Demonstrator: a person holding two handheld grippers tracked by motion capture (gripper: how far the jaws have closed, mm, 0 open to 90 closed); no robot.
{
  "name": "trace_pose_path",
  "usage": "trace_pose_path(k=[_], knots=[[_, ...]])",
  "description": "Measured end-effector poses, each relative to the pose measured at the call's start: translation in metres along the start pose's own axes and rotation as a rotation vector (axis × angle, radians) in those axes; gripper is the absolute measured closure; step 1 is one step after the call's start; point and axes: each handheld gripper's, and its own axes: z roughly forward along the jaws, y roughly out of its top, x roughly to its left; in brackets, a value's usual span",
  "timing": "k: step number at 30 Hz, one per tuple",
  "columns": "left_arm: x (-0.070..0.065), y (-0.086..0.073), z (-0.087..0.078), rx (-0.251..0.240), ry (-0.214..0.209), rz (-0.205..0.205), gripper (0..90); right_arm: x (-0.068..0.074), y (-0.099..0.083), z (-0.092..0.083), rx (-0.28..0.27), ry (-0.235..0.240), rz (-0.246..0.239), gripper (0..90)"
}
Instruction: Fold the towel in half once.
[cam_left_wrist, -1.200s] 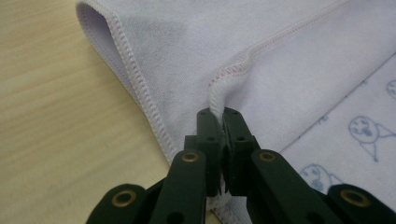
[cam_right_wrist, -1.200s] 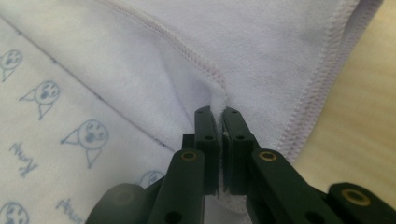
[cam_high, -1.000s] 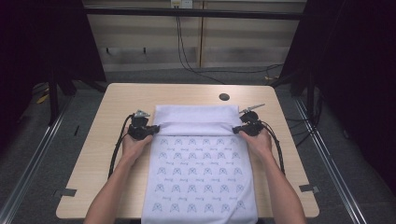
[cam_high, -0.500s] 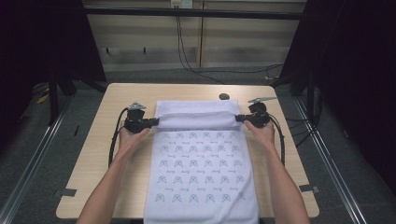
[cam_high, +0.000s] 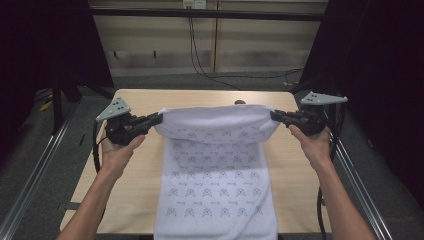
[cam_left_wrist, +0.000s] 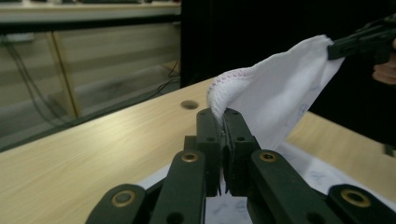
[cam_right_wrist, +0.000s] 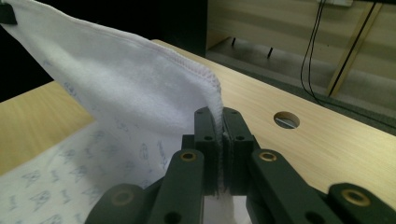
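Both claws clamped tight on the white printed cloth (cam_high: 216, 165): left gripper (cam_high: 159, 119) and right gripper (cam_high: 273, 115) pinching its far corners, lifted above the worktop (cam_high: 135, 190), near end hanging over the front edge.

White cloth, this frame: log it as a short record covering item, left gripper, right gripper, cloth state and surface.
item: white cloth printed with small blue motifs
left gripper: shut on the cloth's far left corner
right gripper: shut on the far right corner
cloth state: far edge held above the table, sagging between the grippers; near part lies flat and hangs over the near edge
surface: wooden table with a round hole
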Motion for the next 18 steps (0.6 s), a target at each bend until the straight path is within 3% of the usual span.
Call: trace_pose_path(k=[5,6,7,8,10,12,14,16,18], knots=[[-0.026,0.005,-0.025,0.034,-0.012,0.054,87.1,0.028,-0.008,-0.039,-0.045,0.031,-0.036,86.6],[-0.029,0.004,-0.031,0.028,-0.027,0.044,87.2,0.037,-0.012,-0.055,-0.074,0.045,-0.04,86.6],[-0.037,-0.004,-0.041,0.026,-0.057,0.032,87.2,0.042,-0.014,-0.062,-0.076,0.045,-0.047,86.6],[-0.037,-0.004,-0.041,0.026,-0.057,0.032,87.2,0.042,-0.014,-0.062,-0.076,0.045,-0.047,86.6],[-0.046,-0.021,-0.051,0.054,-0.072,0.008,87.1,0.053,-0.023,-0.075,-0.087,0.069,-0.063,86.5],[-0.055,-0.038,-0.057,0.073,-0.084,0.001,87.1,0.065,-0.039,-0.083,-0.061,0.095,-0.062,86.5],[-0.065,-0.066,-0.06,0.141,-0.109,-0.003,87.0,0.078,-0.063,-0.086,0.005,0.104,-0.076,86.4],[-0.069,-0.09,-0.057,0.199,-0.114,0.013,86.5,0.086,-0.088,-0.086,0.039,0.144,-0.064,86.1],[-0.068,-0.108,-0.052,0.249,-0.134,-0.02,86.5,0.089,-0.106,-0.082,0.087,0.16,-0.053,86.1]])
